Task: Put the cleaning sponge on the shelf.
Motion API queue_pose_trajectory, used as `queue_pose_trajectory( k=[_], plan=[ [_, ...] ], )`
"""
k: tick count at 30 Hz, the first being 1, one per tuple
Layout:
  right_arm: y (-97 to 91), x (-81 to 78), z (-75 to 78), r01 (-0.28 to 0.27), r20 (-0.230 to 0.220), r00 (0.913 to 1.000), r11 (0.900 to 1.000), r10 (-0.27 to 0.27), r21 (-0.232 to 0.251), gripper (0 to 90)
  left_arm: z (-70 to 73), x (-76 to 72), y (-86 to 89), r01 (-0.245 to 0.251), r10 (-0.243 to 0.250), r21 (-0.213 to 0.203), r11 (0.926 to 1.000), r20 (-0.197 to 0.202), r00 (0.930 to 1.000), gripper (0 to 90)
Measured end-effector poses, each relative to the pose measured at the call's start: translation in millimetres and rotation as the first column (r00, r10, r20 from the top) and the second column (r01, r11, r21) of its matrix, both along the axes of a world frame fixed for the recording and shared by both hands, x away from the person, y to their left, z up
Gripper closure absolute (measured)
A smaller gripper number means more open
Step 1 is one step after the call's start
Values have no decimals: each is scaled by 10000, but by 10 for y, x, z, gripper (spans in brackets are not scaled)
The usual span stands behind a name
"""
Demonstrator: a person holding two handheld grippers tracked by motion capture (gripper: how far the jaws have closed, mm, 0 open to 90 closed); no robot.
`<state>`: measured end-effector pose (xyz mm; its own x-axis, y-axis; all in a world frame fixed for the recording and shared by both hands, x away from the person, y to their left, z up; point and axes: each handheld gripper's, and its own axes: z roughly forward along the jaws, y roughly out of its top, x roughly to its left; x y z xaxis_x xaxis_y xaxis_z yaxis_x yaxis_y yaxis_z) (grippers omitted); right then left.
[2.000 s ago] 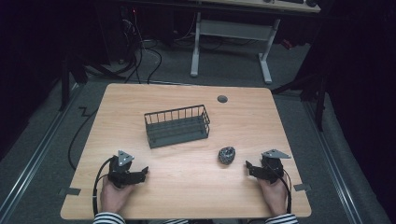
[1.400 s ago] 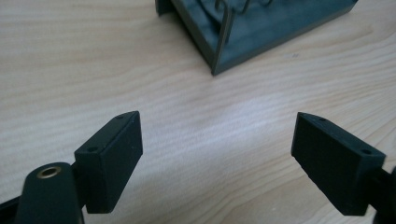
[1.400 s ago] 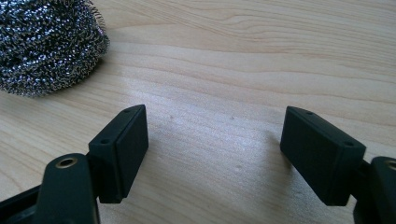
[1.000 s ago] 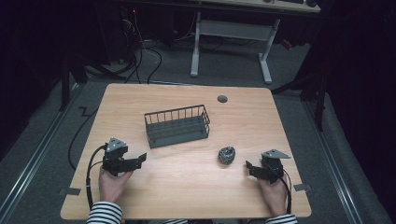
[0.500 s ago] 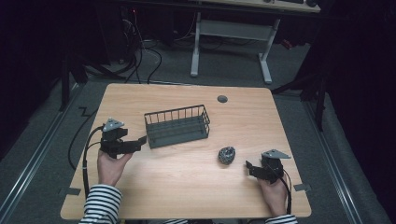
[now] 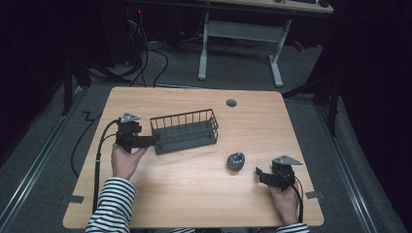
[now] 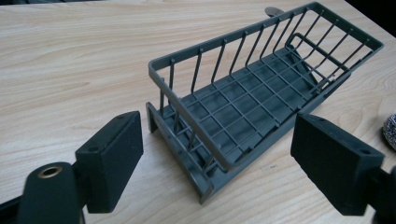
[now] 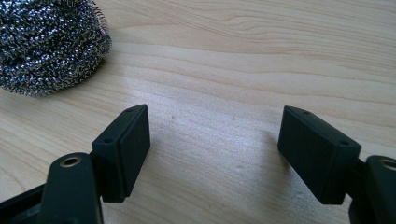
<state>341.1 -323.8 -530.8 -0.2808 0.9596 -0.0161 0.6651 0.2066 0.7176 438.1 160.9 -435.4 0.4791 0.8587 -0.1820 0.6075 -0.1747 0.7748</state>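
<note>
Jaws spread wide and holding nothing, the left gripper hovers at the near left end of a dark grey wire basket with a slatted floor, which stands upright near the middle of a pale wooden table. In the left gripper view the basket's short end wall sits between the two black pads without touching either, and bare wood shows on both sides of it.

At the table's right front, the right gripper lies low over the wood with its jaws parted and nothing between them; they have just been closing a little. A rounded ball of silvery steel-wool scourer rests on the table just beyond and to the left of that gripper, apart from it, and well clear of the basket. In the right gripper view the scourer lies at the upper left, off the line between the pads.

A striped sleeve covers the person's left forearm.
</note>
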Motion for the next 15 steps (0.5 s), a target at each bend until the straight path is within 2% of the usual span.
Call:
queue_pose_trajectory(
  k=[3,5,15],
  plan=[
    [0,0,0,0,1,10000,10000,0,0,253,-5,29,-26,20,-20,16,10000,6,10000,193],
    [-1,0,0,-8,7,10000,10000,8,-8,254,-17,68,-61,1,0,115,9999,-61,10000,199],
    [1,0,-1,-16,27,10000,10000,16,-28,257,-121,185,-82,-189,194,114,9998,-391,9990,274]
  ],
)
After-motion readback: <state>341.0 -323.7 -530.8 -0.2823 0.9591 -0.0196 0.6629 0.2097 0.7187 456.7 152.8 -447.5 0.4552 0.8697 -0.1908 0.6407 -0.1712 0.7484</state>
